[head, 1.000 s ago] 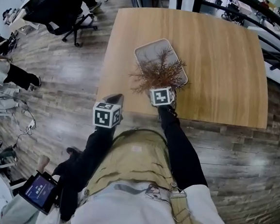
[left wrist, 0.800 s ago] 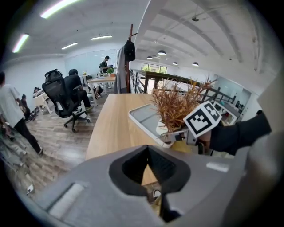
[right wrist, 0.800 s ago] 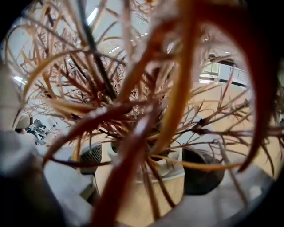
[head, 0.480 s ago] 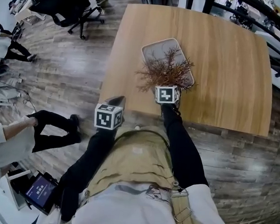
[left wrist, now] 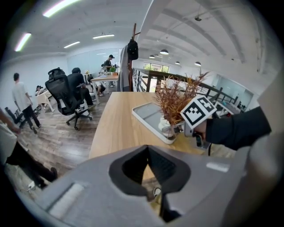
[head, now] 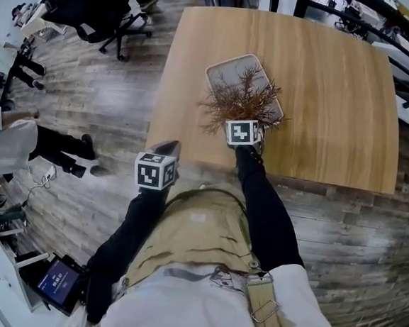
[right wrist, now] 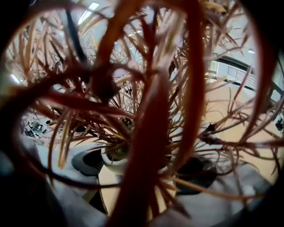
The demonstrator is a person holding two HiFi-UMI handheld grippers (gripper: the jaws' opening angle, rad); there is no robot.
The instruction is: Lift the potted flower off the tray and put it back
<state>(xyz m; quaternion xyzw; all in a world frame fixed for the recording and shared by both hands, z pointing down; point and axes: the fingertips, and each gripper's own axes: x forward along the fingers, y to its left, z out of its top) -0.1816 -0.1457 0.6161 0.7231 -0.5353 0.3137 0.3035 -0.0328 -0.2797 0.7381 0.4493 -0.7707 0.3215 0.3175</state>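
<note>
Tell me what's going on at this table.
A person works with a gripper in each hand. The right gripper has its jaws on either side of the potted flower, which stands on the tray; they have just been closing but show no firm grip. The left gripper, shut and empty, hangs by the table's near edge.

Light-wood table (head: 324,98), rect. top: grey tray (head: 228,71) w/ raised rim lies askew on it, left of ctr.

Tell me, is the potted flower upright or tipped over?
Upright: the potted flower stands on the tray, branches pointing up.
</note>
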